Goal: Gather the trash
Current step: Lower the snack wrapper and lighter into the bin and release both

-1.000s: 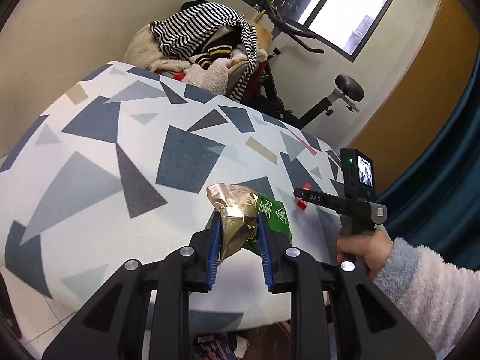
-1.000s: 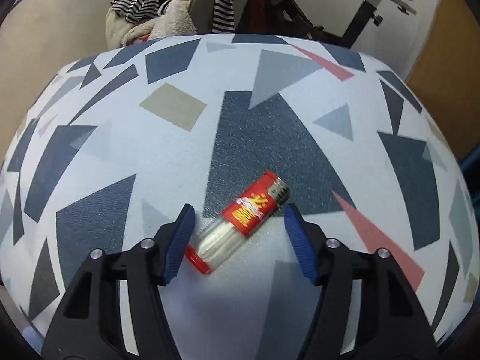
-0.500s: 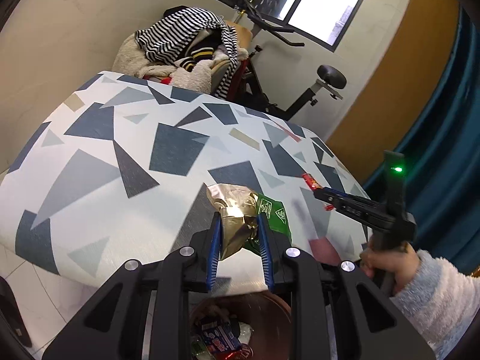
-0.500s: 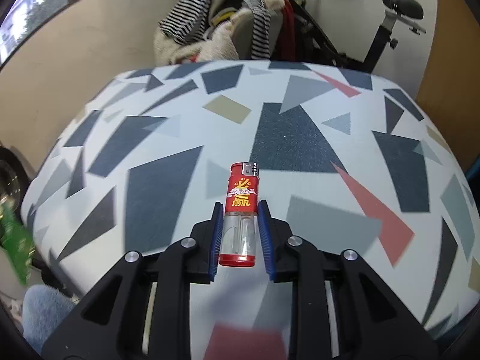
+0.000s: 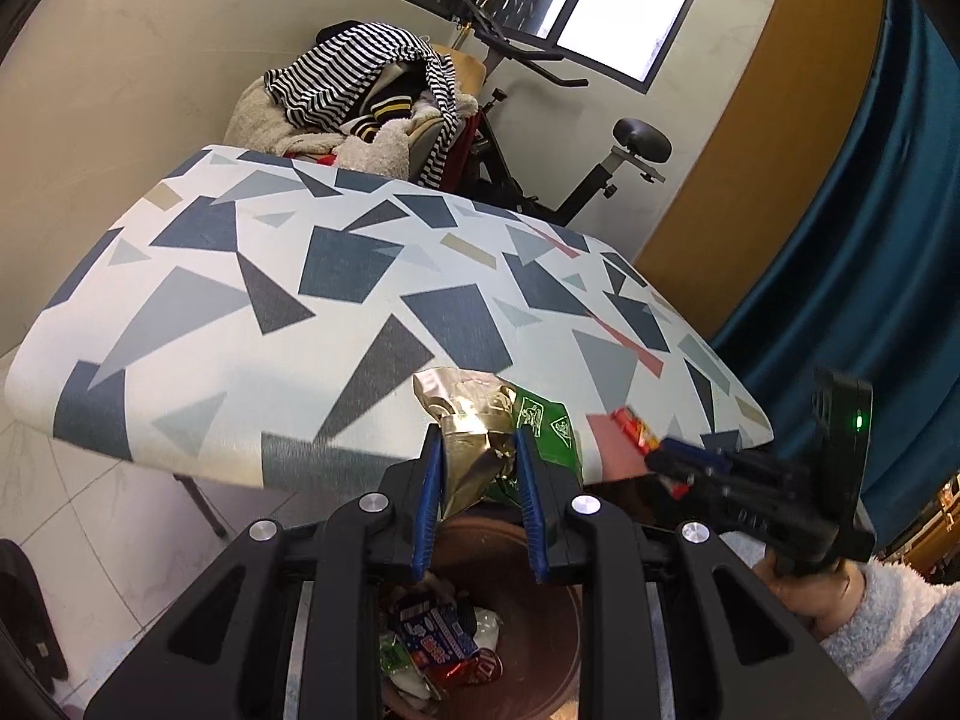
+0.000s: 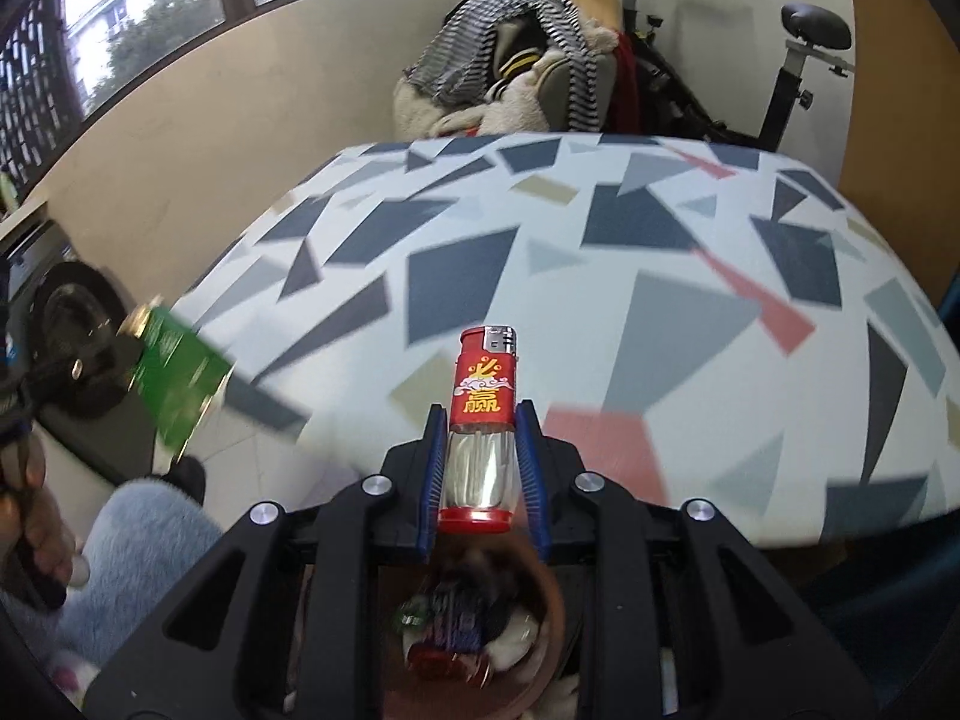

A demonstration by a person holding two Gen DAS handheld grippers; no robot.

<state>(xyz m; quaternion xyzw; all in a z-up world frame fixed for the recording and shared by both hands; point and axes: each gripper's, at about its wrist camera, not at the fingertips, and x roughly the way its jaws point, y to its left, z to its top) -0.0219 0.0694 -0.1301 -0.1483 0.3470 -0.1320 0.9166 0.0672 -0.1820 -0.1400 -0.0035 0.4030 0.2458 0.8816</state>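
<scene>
My left gripper (image 5: 478, 450) is shut on a crumpled gold and green wrapper (image 5: 480, 420), held past the table's near edge over a brown bin (image 5: 558, 636) with several wrappers in it. My right gripper (image 6: 479, 423) is shut on a red and clear lighter (image 6: 483, 420), standing upright between the blue pads (image 6: 433, 450). The same bin (image 6: 549, 606) shows below it. In the left wrist view the right gripper (image 5: 666, 459) comes in from the right with the lighter (image 5: 636, 427). In the right wrist view the wrapper (image 6: 174, 378) appears blurred at the left.
A table (image 5: 198, 360) with a white cloth of blue, grey and red shapes fills the middle. Behind it stand a chair piled with clothes (image 5: 360, 102) and an exercise bike (image 5: 600, 180). A blue curtain (image 5: 870, 240) hangs at the right. Fleece sleeves (image 6: 138, 546) frame the view.
The right gripper shut on the lighter, lifted it off the table and drew back over the bin. The left gripper pulled back with the wrapper until the bin came into view below it.
</scene>
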